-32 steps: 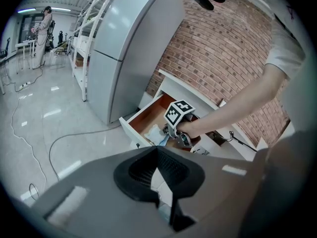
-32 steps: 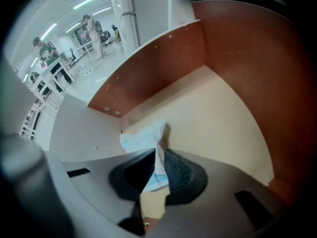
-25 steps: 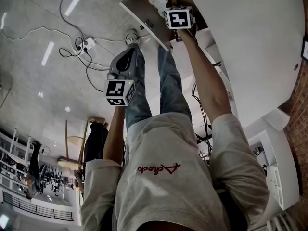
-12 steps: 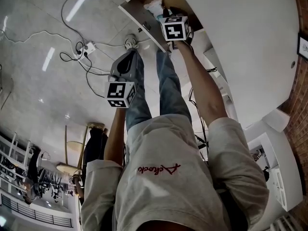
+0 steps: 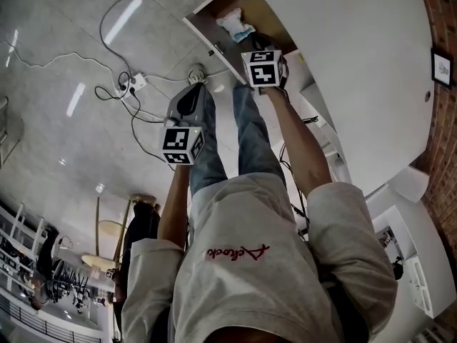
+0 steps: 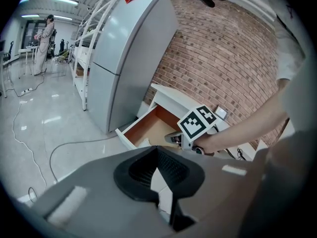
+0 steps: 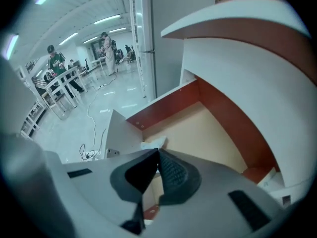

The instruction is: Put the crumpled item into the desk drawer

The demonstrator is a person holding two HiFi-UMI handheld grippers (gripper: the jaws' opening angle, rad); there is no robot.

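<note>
While left tongs (image 6: 156, 153) and right tongs (image 7: 158, 152) are closed, empty, the crumpled item (image 5: 235, 24) lies in the drawer (image 5: 207, 33).

**Head view:** the camera sits on the person's head and faces steeply down past torso and legs to the floor (image 5: 64, 63). The left claw (image 5: 193, 91) and right claw (image 5: 258, 45) are seen from behind at arm's reach. The open drawer (image 5: 246, 2) lies beyond them at the top edge.

**Left gripper view:** the camera rides on the left claw (image 6: 156, 150) and looks along its closed jaws. It stands well off from the bench (image 6: 173, 94) and takes in the drawer (image 6: 148, 125) and the right claw (image 6: 173, 138) from the side.

**Right gripper view:** the camera rides on the right claw (image 7: 158, 150), close over the drawer (image 7: 213, 133), and faces down into it.

**Shared ground:** the drawer appears in all three views. The right claw appears in both the head view and the left gripper view.
</note>
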